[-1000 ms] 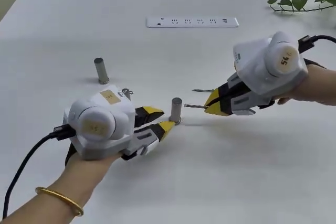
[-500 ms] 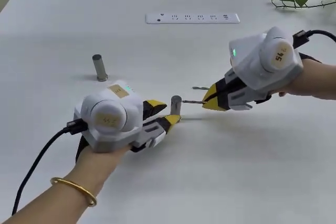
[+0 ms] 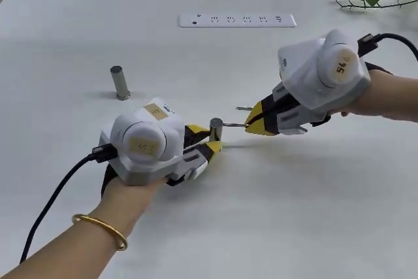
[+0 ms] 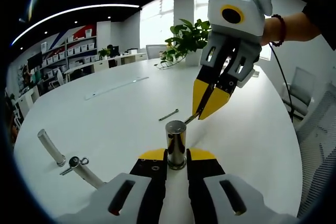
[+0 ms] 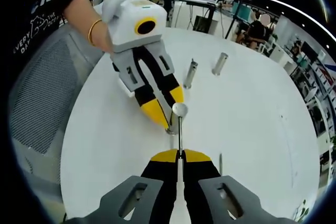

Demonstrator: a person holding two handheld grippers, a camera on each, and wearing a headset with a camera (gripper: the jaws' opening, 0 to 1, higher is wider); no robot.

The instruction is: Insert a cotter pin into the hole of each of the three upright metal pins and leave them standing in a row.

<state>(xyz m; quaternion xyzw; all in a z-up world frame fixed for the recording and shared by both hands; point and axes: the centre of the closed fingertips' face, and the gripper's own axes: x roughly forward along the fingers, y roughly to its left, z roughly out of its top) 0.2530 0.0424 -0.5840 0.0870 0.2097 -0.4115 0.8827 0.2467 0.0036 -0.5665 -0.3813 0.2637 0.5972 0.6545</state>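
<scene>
Clamping the left gripper [image 4: 176,157] around the lower shaft of the upright metal pin [image 4: 176,136], near the middle of the tabletop [image 3: 274,213]. Pinching the cotter pin [image 5: 179,137] in the right gripper [image 5: 179,155], jaws closed on its rear end. Holding it level, long axis aimed from the right at the metal pin's upper part, tip just beside or touching it; hole too small to make out. Probably calling for a straight leftward push by the right hand. Handling a smooth, polished steel cylinder and thin stiff wire over matte white.
</scene>
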